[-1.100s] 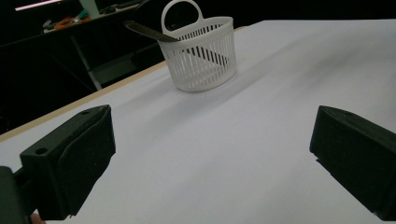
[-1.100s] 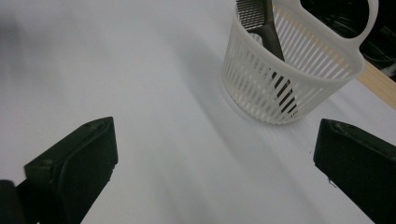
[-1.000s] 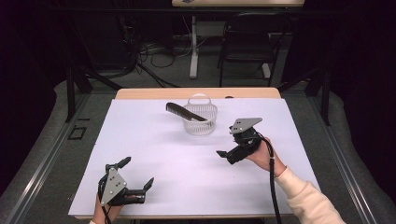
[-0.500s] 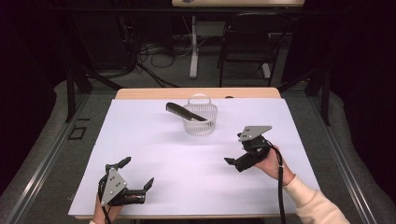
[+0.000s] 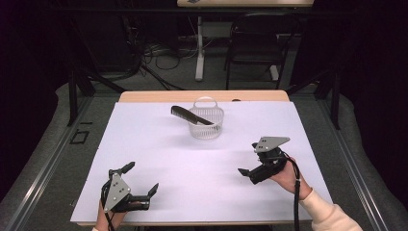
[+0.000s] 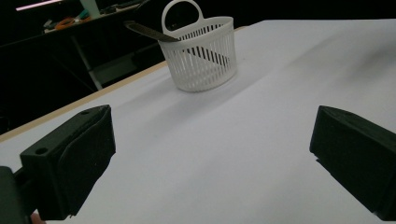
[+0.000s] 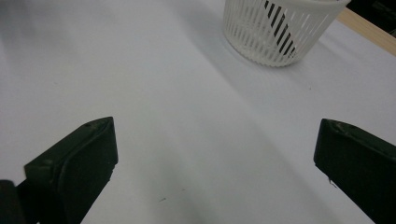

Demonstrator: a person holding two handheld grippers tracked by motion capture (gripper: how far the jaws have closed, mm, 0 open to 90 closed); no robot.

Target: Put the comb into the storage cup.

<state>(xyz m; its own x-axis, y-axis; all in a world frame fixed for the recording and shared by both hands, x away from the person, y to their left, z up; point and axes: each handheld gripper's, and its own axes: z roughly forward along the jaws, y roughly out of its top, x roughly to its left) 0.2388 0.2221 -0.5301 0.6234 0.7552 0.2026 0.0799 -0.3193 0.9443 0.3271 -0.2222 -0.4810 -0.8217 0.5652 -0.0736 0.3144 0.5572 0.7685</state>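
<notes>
Plainly, both my tools stood wide and empty: left tool [image 5: 140, 179] near the surface's [image 5: 159, 144] front-left corner, right tool [image 5: 250, 172] toward its right edge. One white basket [image 5: 206, 123] sat near the back edge, one dark comb [image 5: 191, 115] leaning across its rim. Both looked light and stiff; I'd grip the comb's jutting end.

In the right gripper view, the top edge is cutting off the white basket [image 7: 280, 35] at upper right, hiding its rim. The dark comb [image 7: 280, 25] inside is showing only through the slats, its teeth being too blurred to tell.
</notes>
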